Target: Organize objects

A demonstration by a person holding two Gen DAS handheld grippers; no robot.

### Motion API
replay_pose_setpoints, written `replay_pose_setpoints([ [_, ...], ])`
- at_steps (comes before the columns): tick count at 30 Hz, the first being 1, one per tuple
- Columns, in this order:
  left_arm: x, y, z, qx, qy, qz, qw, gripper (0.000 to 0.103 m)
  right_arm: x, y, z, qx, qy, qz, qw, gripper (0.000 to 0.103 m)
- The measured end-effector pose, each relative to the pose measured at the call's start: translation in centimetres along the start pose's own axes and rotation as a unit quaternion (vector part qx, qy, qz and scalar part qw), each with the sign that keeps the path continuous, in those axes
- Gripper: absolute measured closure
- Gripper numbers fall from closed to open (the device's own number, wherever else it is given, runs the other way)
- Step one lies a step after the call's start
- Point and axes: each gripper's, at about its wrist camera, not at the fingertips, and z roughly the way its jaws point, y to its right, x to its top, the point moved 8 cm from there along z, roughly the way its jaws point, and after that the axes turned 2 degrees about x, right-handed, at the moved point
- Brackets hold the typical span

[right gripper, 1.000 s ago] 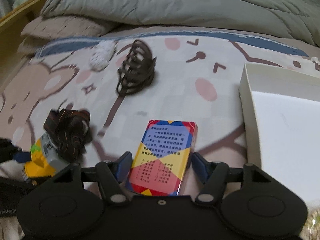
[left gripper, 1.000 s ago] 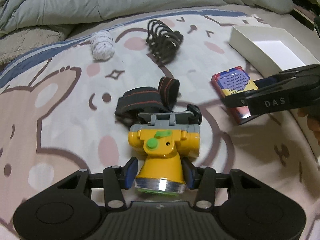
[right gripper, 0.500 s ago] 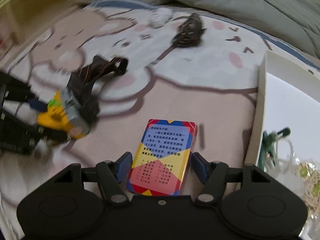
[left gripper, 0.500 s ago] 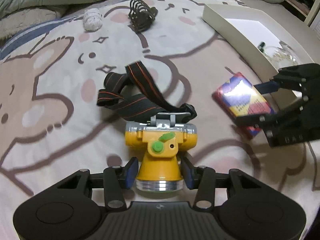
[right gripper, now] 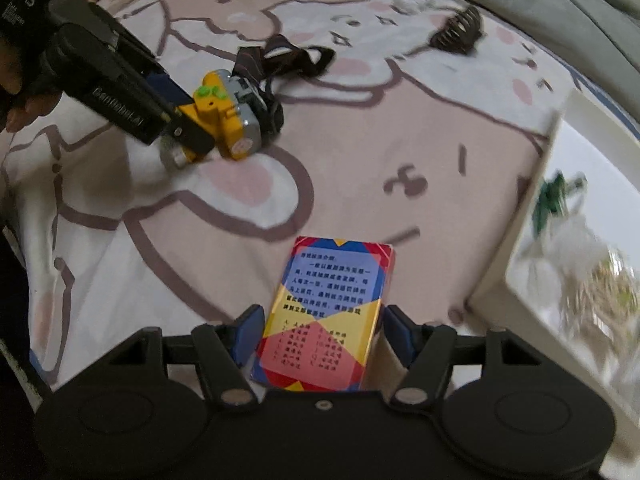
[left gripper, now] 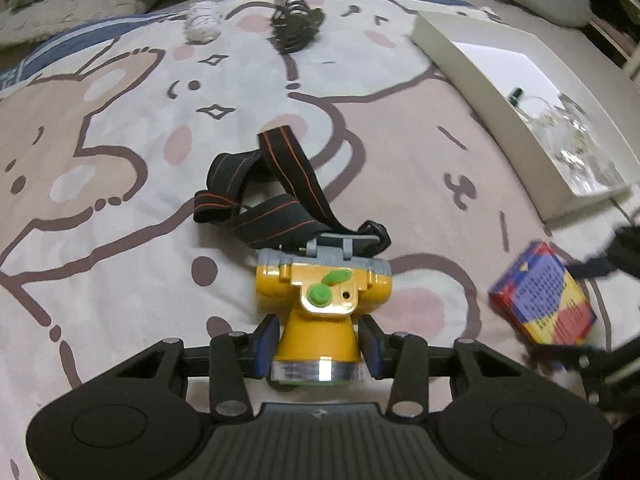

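Both jaw pairs are clamped: the left gripper (left gripper: pixel 318 346), jaws just narrowing, holds the yellow headlamp (left gripper: pixel 322 300); the right gripper (right gripper: pixel 320 336) holds the card box (right gripper: pixel 324 312) above the bedsheet (right gripper: pixel 360 140), just beside the white tray (right gripper: pixel 516 264).

A glossy yellow plastic headlamp (left gripper: pixel 323 312) with a shiny metal rim and woven elastic strap (left gripper: pixel 272 192) is seen on a soft printed cloth bedsheet (left gripper: pixel 120 200); a glossy card box (right gripper: pixel 324 316) is shown beside a matt white cardboard tray (left gripper: pixel 480 92)
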Motion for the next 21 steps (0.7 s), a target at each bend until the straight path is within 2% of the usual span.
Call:
replay_pose_setpoints([
  [4,0.5,0.1,0.9,0.005,-0.008,-0.013,0.9999,0.06,-0.6,0.6,0.2,-0.036,-0.009,0.072,0.997,0.037],
  [10,0.5,0.5,2.2,0.021,-0.019,-0.002,0.9996,0.059,-1.1,0.9,1.4,-0.057,-0.018,0.136,0.989,0.036],
  [12,0.5,0.5,2.1,0.022,-0.015,-0.002,0.9996,0.059,-0.9,1.1,1.4,-0.055,-0.014,0.139,0.989,0.042],
  [21,1.2,0.2,-0.4,0.011,0.03,-0.026,0.9992,0.059,0.7,1.7,0.1,-0.07,0.026,0.122,0.99,0.043],
])
